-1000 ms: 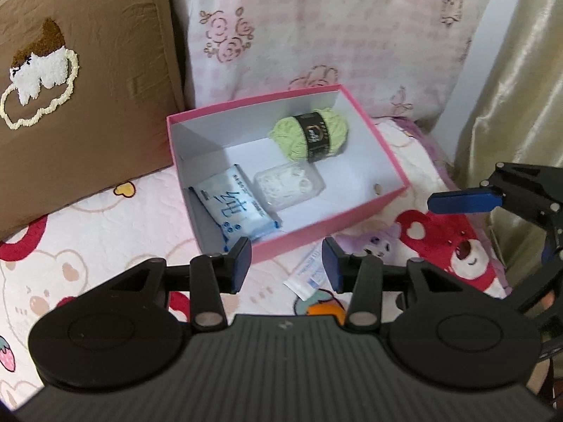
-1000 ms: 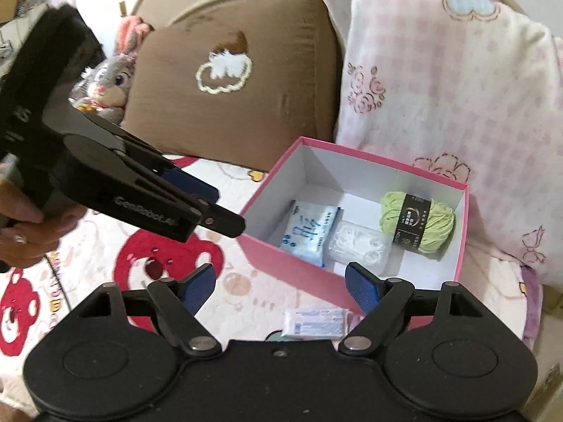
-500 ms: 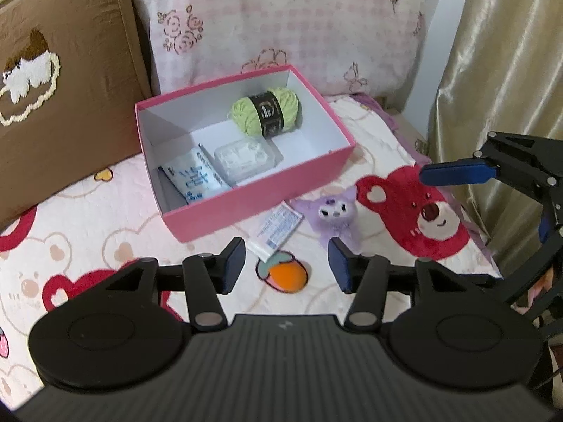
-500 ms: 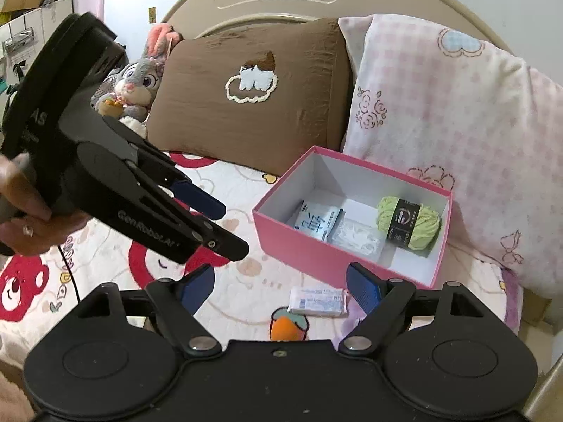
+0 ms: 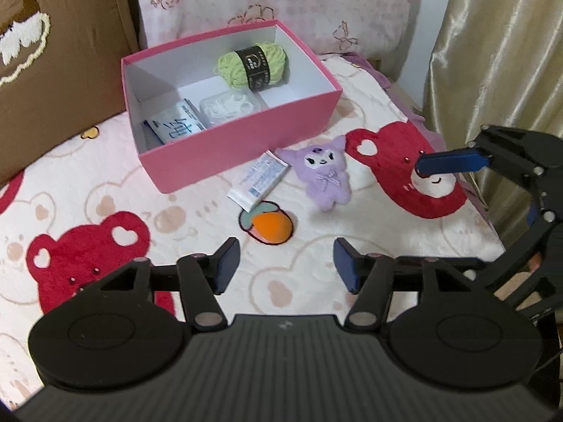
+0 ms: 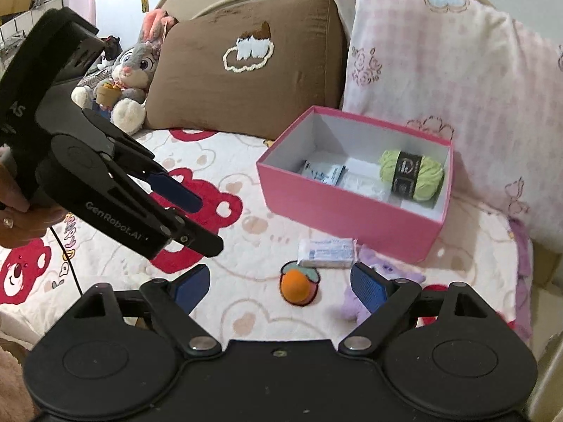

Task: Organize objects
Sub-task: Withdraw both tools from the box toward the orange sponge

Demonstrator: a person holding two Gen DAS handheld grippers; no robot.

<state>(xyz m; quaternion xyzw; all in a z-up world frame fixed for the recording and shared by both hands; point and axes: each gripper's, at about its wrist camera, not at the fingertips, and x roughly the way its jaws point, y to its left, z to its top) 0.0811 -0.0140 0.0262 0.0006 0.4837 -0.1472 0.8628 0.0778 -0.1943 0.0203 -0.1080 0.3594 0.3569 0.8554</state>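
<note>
Pulling back from open pink cardboard box (image 5: 242, 147); more bedspread showing than a second ago, purple plush doll (image 5: 325, 176) and small orange ball (image 5: 272, 228) now in view. Left gripper (image 5: 285, 263) opening, about half spread, nothing between fingers. Right gripper (image 6: 279, 283) opening wide, empty, hovering above ball. Likely lining up next pick.

Inside box: green yarn skein (image 5: 251, 65), clear plastic case (image 5: 228, 107), blue-white tissue pack (image 5: 174, 127). White printed sachet (image 5: 258, 180) lying just near of box.

Writing: "GenRobot.AI" along left gripper's arm; large blue characters on pack; yarn band unreadable.
</note>
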